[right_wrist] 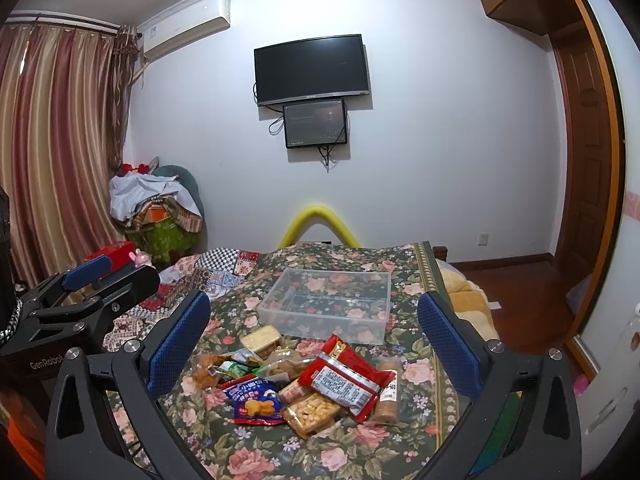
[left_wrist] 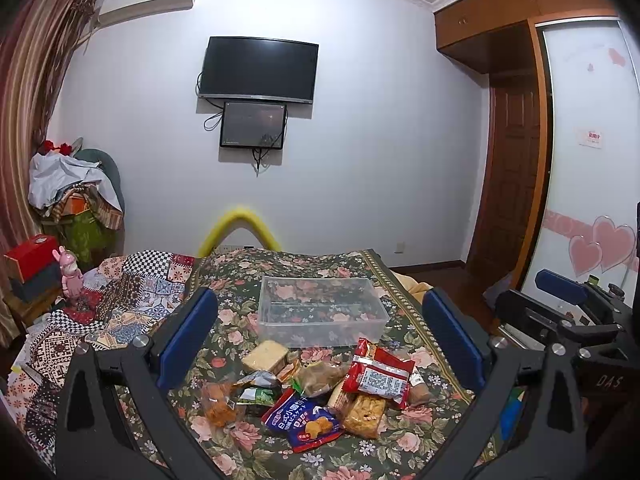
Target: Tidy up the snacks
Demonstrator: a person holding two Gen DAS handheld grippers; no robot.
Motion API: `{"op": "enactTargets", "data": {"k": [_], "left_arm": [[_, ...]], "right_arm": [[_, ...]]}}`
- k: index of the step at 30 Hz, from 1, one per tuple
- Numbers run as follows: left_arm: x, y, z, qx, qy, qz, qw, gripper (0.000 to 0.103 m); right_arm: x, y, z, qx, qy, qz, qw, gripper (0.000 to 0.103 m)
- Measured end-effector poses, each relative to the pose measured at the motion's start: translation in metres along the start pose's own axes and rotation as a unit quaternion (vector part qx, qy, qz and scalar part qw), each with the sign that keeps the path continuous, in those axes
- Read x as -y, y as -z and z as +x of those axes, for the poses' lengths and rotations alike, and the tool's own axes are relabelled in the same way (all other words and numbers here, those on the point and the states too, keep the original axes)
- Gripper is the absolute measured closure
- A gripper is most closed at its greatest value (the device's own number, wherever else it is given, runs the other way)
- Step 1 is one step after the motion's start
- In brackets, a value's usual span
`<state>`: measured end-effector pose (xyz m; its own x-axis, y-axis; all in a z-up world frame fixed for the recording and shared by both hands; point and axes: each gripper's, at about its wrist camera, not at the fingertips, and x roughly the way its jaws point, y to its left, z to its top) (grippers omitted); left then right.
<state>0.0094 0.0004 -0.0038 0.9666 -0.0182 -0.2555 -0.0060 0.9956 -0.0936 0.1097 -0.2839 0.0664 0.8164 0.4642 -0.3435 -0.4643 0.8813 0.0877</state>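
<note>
- Both the left hand-held gripper (left_wrist: 320, 344) and the right hand-held gripper (right_wrist: 316, 344) gape wide and hold nothing.
- The snack pile (left_wrist: 316, 392) lies on the bed (left_wrist: 400, 444), at 6 o'clock from the empty clear bin (left_wrist: 320, 312).
- Risk: overlapping, slippery packets may slide or lift together; crushing the biscuits seems possible.

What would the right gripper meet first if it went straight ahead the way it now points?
Probably the heap of snack packets on the floral bedspread; the right gripper, open, hovers above them, short of the clear plastic box. Depth is uncertain.
</note>
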Motion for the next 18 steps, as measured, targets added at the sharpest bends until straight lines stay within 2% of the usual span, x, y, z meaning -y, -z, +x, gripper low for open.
{"op": "enactTargets", "data": {"k": [18], "left_arm": [[0.0017, 0.0005, -0.0012, 0.002, 0.0, -0.001, 1.0, 0.0]], "right_arm": [[0.0002, 0.0022, -0.0027, 0.005, -0.001, 0.001, 1.0, 0.0]]}}
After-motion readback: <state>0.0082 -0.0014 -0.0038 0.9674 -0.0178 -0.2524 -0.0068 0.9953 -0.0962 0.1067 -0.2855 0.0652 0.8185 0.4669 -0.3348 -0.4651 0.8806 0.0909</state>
